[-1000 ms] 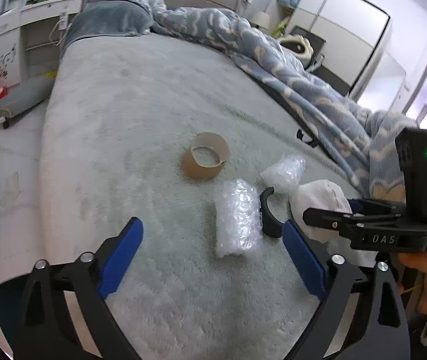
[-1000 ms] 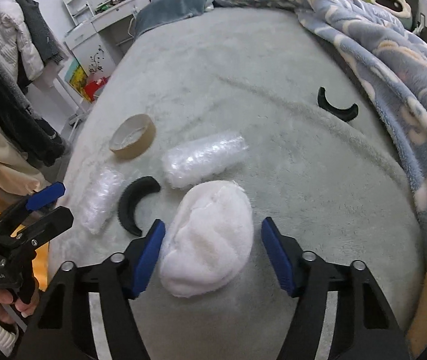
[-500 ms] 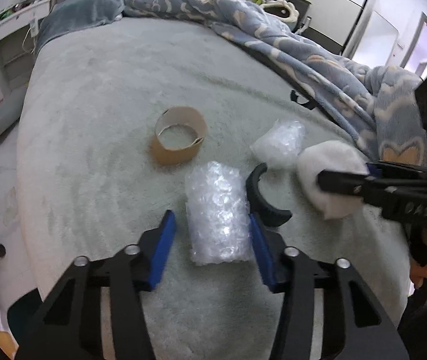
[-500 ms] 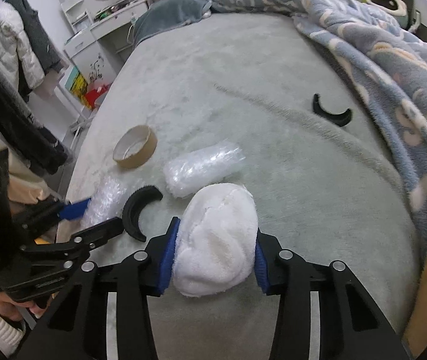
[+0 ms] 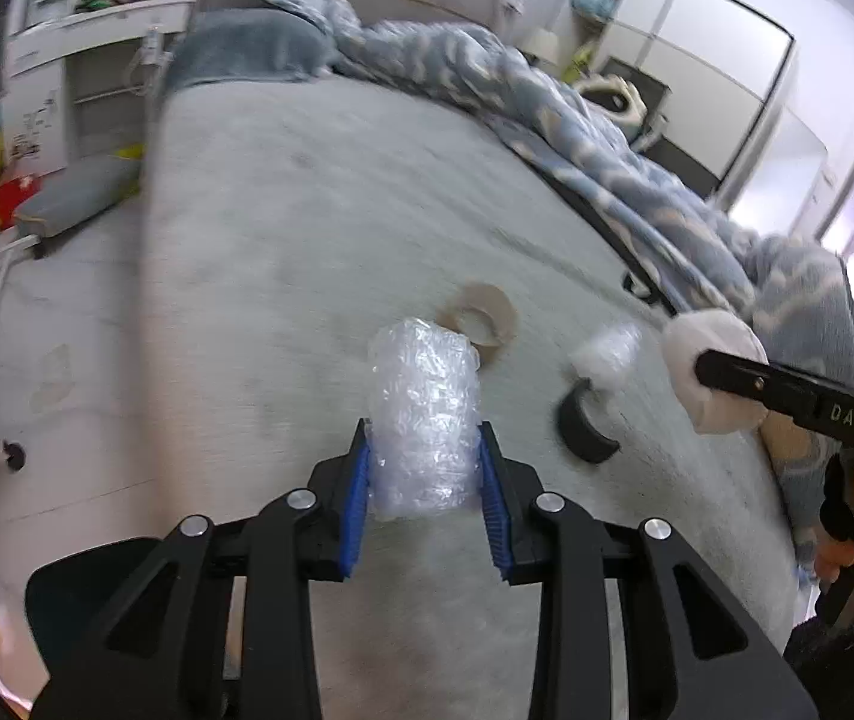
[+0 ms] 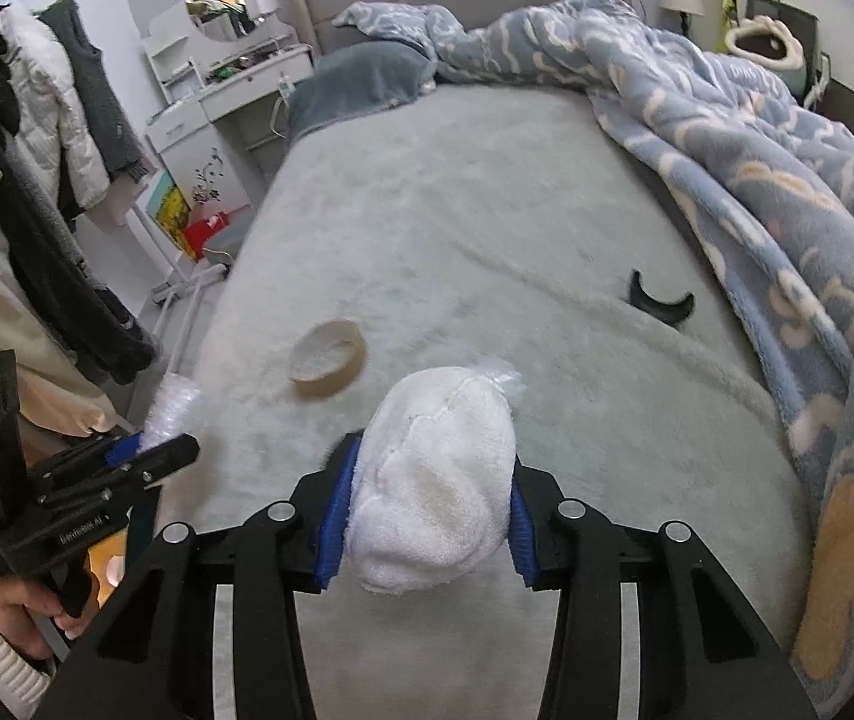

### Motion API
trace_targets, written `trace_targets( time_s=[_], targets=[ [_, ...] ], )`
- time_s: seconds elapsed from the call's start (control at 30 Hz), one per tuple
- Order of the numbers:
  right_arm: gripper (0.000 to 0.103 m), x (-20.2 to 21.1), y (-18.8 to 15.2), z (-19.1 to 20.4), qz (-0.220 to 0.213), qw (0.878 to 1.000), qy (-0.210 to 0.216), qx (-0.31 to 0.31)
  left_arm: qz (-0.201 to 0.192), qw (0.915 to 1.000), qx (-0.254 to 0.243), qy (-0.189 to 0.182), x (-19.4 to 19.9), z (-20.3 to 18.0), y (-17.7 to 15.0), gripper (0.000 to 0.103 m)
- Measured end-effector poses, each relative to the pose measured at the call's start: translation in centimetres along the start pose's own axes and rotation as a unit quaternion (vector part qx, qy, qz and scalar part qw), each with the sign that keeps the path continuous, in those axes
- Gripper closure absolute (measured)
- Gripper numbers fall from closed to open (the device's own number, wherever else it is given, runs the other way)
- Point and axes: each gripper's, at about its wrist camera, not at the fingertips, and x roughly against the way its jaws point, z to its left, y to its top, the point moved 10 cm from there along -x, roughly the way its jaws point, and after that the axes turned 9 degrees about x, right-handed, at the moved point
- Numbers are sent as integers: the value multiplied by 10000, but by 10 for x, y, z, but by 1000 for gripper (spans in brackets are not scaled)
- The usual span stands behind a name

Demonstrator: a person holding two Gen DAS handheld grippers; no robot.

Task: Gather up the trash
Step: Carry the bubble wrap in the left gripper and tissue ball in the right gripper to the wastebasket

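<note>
On the grey-green bed (image 6: 487,228), your left gripper (image 5: 423,468) is closing on the bubble-wrap roll (image 5: 423,408) and your right gripper (image 6: 427,516) clamps the white fluffy pad (image 6: 433,480), both lifted near the foot edge for carrying off

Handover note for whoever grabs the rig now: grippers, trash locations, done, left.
Left gripper: jaws closing on the clear bubble-wrap roll, lifted off the grey bed cover.
Right gripper: clamped on the white fluffy pad, also raised.
On the bed: brown cardboard tape ring, small bubble-wrap wad, two black curved plastic pieces.
Done: two items picked. Left: bin them, then collect the rest. No bin in view.
</note>
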Motion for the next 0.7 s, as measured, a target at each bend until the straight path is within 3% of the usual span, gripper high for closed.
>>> trace_targets(
  time_s=[0.33, 0.7],
  targets=[
    [59, 11, 15, 80, -429, 9969, 564, 354, -438, 9970, 242, 587, 63, 69, 1, 68],
    [59, -12, 10, 180, -301, 9895, 1131, 852, -229, 9918, 952, 827, 99, 146, -22, 68]
  ],
)
